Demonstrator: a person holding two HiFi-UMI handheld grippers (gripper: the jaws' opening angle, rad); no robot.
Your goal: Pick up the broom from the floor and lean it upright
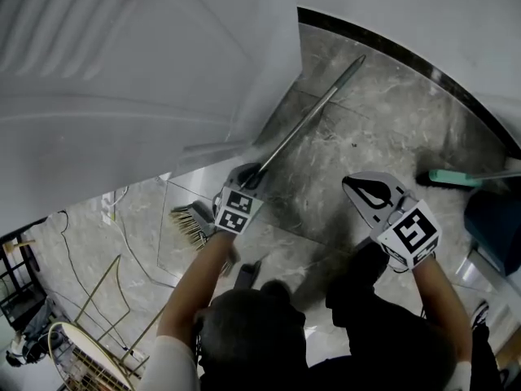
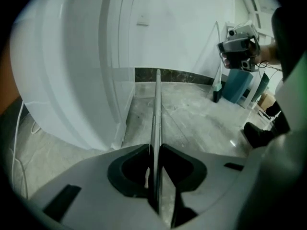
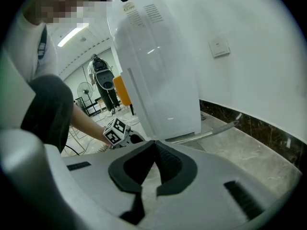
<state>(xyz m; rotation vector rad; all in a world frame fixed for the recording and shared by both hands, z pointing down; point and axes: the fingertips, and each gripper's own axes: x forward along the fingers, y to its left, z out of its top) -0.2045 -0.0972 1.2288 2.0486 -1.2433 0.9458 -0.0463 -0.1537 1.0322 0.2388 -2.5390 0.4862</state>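
Now, in the head view, the left tongs [image 1: 247, 177] grip the broom [image 1: 313, 116] low on its thin metal handle, near the yellow bristles [image 1: 191, 222]. The handle runs out over the grey floor [image 1: 391, 129], beside a big white machine [image 1: 122, 80]. The right tongs [image 1: 362, 192] are off to the side, apart from the broom. In the left gripper view, both pads squeeze the handle. In the right gripper view, the right tongs are pinched together with nothing in them.

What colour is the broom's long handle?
The handle is silvery grey; left gripper view shows it best.
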